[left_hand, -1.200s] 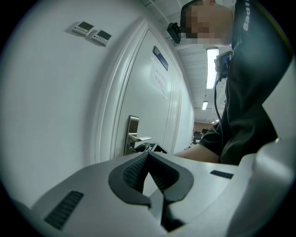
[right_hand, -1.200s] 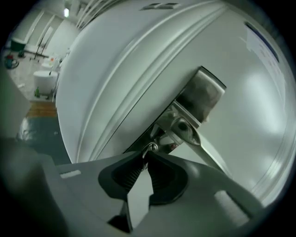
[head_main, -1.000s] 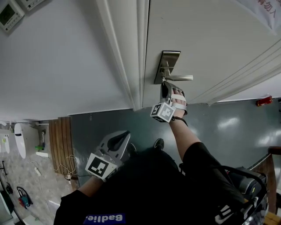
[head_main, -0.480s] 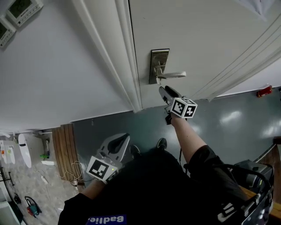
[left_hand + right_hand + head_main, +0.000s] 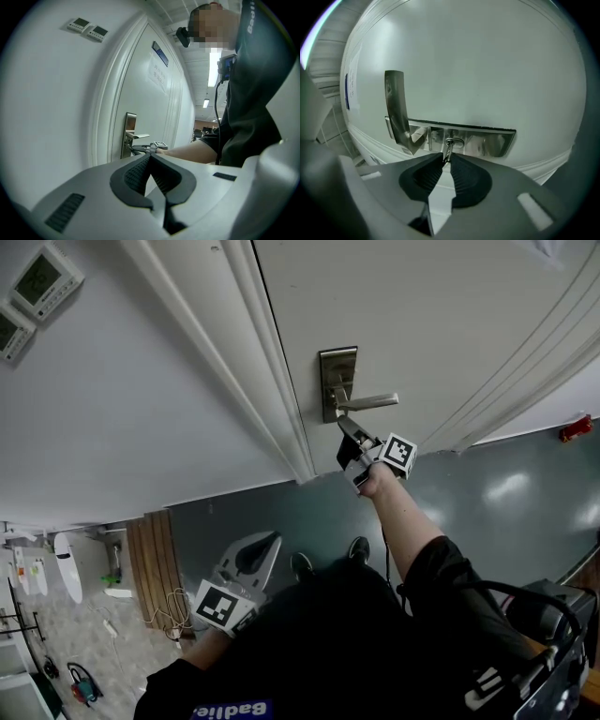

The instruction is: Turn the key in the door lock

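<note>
A white door (image 5: 450, 315) carries a steel lock plate (image 5: 337, 381) with a lever handle (image 5: 370, 401). In the right gripper view a small key (image 5: 446, 151) sticks out of the keyhole in the plate (image 5: 487, 143), beside the handle (image 5: 396, 108). My right gripper (image 5: 446, 157) points level at the lock. Its jaws are closing, and the key's head stands between the tips with a thin gap on each side. It also shows below the handle in the head view, right gripper (image 5: 345, 430). My left gripper (image 5: 265, 542) hangs low and away from the door, shut on nothing (image 5: 150, 157).
The moulded door frame (image 5: 253, 352) runs left of the lock. Two wall controllers (image 5: 37, 282) hang on the white wall. Below are grey floor, a slatted wooden panel (image 5: 155, 559), cables and a red object (image 5: 574, 427) at the door's foot.
My right gripper has rolled about half a turn: its marker cube swung from lower left to the right. It drew a little off the lock and came back to the key.
</note>
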Available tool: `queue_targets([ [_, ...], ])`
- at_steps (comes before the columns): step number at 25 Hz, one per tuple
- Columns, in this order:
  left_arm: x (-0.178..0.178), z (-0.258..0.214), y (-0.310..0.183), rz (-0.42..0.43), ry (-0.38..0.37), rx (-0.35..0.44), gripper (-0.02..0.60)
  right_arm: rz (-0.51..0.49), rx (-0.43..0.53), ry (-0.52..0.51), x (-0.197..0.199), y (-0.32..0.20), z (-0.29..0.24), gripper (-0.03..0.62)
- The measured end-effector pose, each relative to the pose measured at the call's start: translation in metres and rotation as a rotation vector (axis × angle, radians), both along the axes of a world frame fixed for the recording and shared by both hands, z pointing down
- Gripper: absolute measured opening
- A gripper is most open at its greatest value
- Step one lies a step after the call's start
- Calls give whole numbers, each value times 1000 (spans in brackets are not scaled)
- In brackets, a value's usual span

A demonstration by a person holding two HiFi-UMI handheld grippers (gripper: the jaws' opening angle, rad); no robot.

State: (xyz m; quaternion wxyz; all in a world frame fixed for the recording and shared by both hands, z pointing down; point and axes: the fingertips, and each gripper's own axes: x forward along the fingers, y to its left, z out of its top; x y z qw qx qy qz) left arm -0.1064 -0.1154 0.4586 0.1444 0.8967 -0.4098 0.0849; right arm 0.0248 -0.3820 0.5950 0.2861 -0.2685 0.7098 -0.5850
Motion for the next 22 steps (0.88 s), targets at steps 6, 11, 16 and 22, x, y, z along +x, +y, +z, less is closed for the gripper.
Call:
queue_targets([
  [6, -2, -1, -3, -12, 3, 7, -8, -5, 133, 354, -6, 0, -11, 63],
  [11, -1, -1, -3, -7, 10, 6, -6, 8, 195, 619, -8, 2, -11, 57],
  [16, -3, 1, -2, -7, 12, 10, -6, 8, 261, 821, -10, 2, -9, 55],
  [22, -5, 2, 1, 0, 24, 14, -6, 7, 336, 1109, -12, 3, -9, 63],
])
